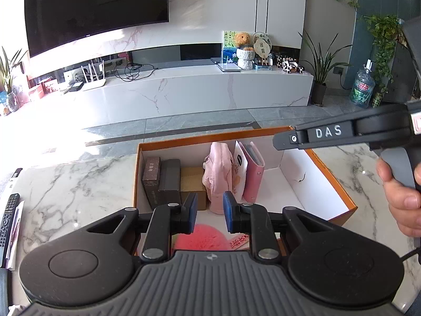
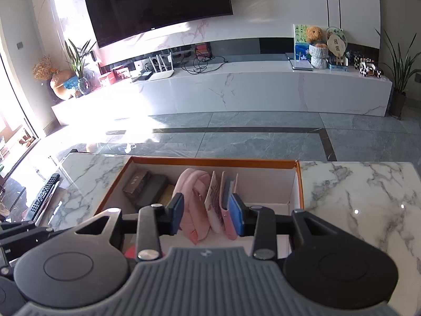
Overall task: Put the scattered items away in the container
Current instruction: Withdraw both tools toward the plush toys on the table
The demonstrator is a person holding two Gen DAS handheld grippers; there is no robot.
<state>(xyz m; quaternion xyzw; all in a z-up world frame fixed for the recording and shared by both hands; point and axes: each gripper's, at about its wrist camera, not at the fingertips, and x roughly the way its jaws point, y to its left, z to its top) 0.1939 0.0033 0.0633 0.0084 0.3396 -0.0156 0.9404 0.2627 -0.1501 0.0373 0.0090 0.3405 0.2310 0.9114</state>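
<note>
The orange box (image 1: 339, 200) stands on the tabletop (image 1: 65, 184), the books and pink pouch (image 1: 218, 179) upright inside; both grippers (left (image 1: 210, 212), right (image 2: 206, 215)) hover above it, fingers spread, holding nothing; no scattered item visible.

**Box on table, items filed along its far left**

The box (image 1: 334, 181) sits on the table (image 1: 68, 184). In it, left to right: 2 upright cartons (image 1: 160, 181), a low carton (image 1: 193, 184), a pouch (image 1: 218, 176), a card (image 1: 240, 168), a notebook (image 1: 254, 173). Its right part is bare. A remote (image 1: 9, 218) lies left of the box.
</note>
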